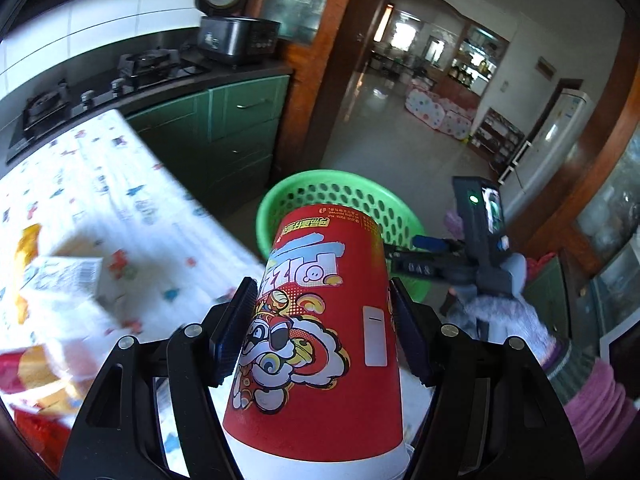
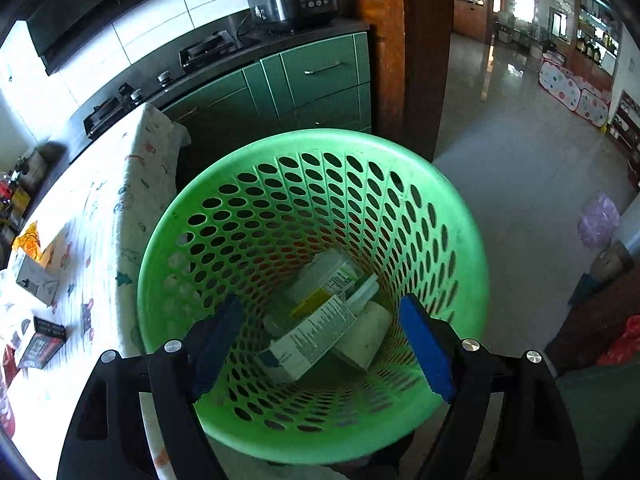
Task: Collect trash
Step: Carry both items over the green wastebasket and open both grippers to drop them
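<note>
Cup [image 1: 316, 320] clamped in left tool [image 1: 322, 332]; right tool [image 2: 320, 344] agape.

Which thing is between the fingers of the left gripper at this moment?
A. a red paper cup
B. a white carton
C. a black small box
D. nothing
A: the left gripper has its pads pressed on both sides of the red paper cup, held short of the green basket.

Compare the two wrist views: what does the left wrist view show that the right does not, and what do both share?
Only the left wrist view shows the red paper cup clamped in the left tool. Only the right wrist view shows the cartons lying inside the basket, below the open, empty right tool. Both show the green basket and the patterned tablecloth.
</note>
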The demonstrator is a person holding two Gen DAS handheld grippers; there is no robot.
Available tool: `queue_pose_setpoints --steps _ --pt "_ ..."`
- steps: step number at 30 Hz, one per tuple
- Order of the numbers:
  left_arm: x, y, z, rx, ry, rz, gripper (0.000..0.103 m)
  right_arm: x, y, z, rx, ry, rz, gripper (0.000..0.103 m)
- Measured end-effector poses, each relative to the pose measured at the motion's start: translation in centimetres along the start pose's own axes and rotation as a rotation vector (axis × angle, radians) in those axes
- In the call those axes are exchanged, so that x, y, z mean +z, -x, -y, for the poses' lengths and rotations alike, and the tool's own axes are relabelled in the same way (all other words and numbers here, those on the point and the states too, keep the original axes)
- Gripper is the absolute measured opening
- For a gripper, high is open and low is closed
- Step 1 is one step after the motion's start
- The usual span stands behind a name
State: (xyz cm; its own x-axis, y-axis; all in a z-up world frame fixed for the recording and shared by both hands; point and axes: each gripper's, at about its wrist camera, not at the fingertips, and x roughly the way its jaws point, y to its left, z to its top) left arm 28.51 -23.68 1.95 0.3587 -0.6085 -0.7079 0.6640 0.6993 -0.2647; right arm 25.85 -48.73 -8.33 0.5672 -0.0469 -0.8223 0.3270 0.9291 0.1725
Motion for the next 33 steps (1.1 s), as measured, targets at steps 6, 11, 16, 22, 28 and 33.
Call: queue_pose_setpoints --steps 6,11,16,22,28,33 --pt "1.9 -4.4 2.0 -0.029 -0.005 -0.036 0.065 -1.5 2.8 1.2 0.011 0.008 0.058 0.081" --pt "2.9 -7.8 2.6 -0.021 0.01 -0.068 0.065 -2.7 4.6 2.1 0.002 0.03 0.098 0.083" --pt "3.4 -10.6 2.9 -0.004 0.033 -0.086 0.065 -3.5 5.2 2.8 0.016 0.019 0.106 0.085" --pt "3.4 -12.8 3.0 0.046 0.006 -0.108 0.066 -4.5 4.5 3.1 -0.007 0.038 0.093 0.085" --pt "3.4 -13.4 2.8 0.069 -0.001 -0.106 0.068 -5.1 4.2 3.5 -0.008 0.033 0.085 0.085" --pt "3.1 -12.6 3.1 0.077 -0.011 -0.09 0.074 -5.3 4.6 3.3 -0.005 0.031 0.089 0.085"
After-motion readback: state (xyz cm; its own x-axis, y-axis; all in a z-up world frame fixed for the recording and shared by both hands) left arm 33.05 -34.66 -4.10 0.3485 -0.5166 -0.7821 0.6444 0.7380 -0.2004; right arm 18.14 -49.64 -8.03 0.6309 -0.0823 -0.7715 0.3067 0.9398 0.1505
